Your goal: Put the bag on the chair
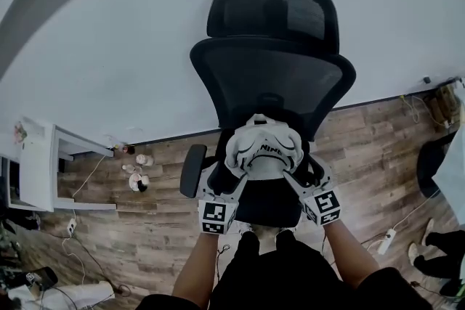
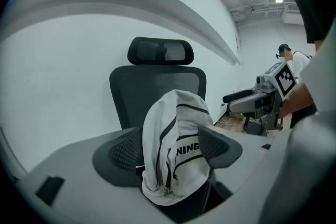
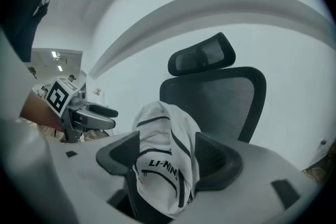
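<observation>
In the head view, the bag [image 1: 263, 149] sat on the chair [image 1: 272, 69] seat against the backrest, with wood floor [image 1: 145, 229] open on either side. In the left gripper view, the left gripper [image 2: 168, 139] stood released, its jaws wide about the bag. In the right gripper view, the right gripper [image 3: 168, 139] was likewise released.

Head view: both bare forearms come in from 6 o'clock, left forearm [image 1: 195, 266] and right forearm [image 1: 354, 252] splayed slightly outward. Left gripper [image 1: 227, 176] sits around 7 o'clock aiming toward 1; right gripper [image 1: 294, 178] sits around 5 o'clock aiming toward 11, tips converging. Marker cubes face up at me. Each gripper view shows jaws spread wide, bag [image 2: 173, 165] between the pads, not clamped.
</observation>
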A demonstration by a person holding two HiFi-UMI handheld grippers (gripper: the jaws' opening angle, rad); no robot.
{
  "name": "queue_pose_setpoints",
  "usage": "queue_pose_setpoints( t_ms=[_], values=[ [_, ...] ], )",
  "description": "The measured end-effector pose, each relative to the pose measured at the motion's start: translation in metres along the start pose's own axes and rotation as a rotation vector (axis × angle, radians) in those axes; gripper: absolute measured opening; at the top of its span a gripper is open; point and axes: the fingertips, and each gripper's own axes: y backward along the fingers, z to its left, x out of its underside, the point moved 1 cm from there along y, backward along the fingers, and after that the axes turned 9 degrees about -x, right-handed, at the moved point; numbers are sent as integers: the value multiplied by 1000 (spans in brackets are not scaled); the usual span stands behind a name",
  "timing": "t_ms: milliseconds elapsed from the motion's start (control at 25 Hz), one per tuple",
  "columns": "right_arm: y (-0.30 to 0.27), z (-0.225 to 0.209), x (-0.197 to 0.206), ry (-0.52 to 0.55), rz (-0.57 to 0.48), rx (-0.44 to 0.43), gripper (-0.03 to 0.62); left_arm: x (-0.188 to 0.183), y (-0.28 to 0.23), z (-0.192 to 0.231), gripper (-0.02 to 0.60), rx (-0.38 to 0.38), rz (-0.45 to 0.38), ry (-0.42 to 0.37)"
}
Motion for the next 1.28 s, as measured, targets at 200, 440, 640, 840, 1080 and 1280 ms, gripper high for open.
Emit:
queue_pose_setpoints(
  t_ms=[200,440,640,840,1080,1280],
  values=[
    [25,-8,-42,64,-74,72,122,-35,27,-2,207,-68,-69,-67],
    [41,-9,-72,69,-124,88,21,-72,45,-4,26,-51,-147,14],
    [47,0,-87,115,-130,81,20,-96,51,-11,23,-15,-201,59],
    [48,-1,-103,157,-146,68,20,-108,53,-10,25,-25,-228,67],
    [51,3,-112,173,-159,64,20,-113,58,-7,25,-37,-235,64],
    [52,9,-112,167,-159,57,20,-111,63,-6,25,-41,-228,66]
  ],
)
